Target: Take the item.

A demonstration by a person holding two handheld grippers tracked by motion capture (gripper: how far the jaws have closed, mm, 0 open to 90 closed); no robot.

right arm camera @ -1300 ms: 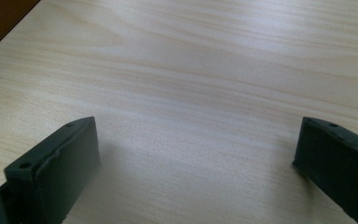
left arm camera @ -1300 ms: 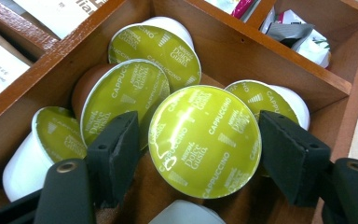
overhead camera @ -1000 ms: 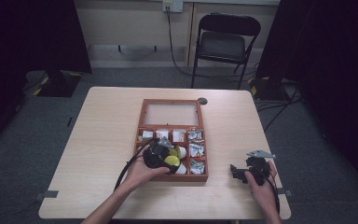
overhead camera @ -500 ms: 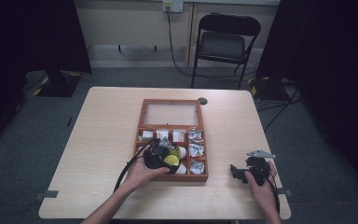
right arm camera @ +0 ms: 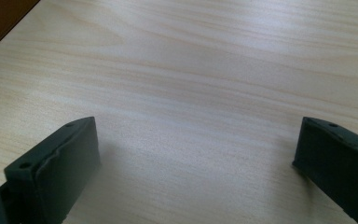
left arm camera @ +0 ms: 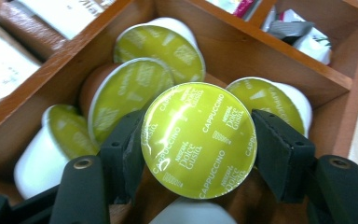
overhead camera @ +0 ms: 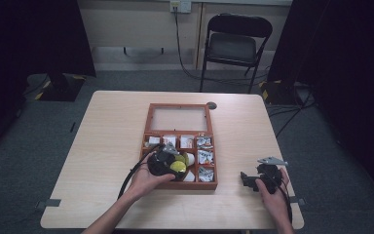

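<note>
Gripping a green-lidded coffee capsule point(left arm camera: 198, 140) by its rim, the left gripper point(left arm camera: 198, 154) has its fingers point(left arm camera: 121, 154) pressed on both sides of the lid, having just closed on it, and the capsule sits low in a front compartment of the wooden box point(overhead camera: 148, 124) near the middle of the counter point(overhead camera: 102, 141). Around it crowd more capsules of the same kind: one point(left arm camera: 161, 44) leans against the back wall of the compartment, another point(left arm camera: 128, 98) lies tilted just behind the left finger, a third point(left arm camera: 58, 140) rests on its side at the left, and a fourth point(left arm camera: 284, 100) sits just behind the right finger, touching or nearly touching the held one. Wooden dividers point(left arm camera: 270, 56) hem the compartment in closely, so the fingers stand in tight room between wall and neighbours. Neighbouring compartments hold white packets point(overhead camera: 169, 141) and silvery wrapped sachets point(overhead camera: 204, 157), while the rear section of the box is covered by a clear pane point(overhead camera: 179, 118). Off to the right, well apart from the box, the right gripper point(right arm camera: 196, 154) rests over bare counter with its fingers spread wide and nothing between them. Beyond the counter stands a folding chair point(overhead camera: 233, 46).
</note>
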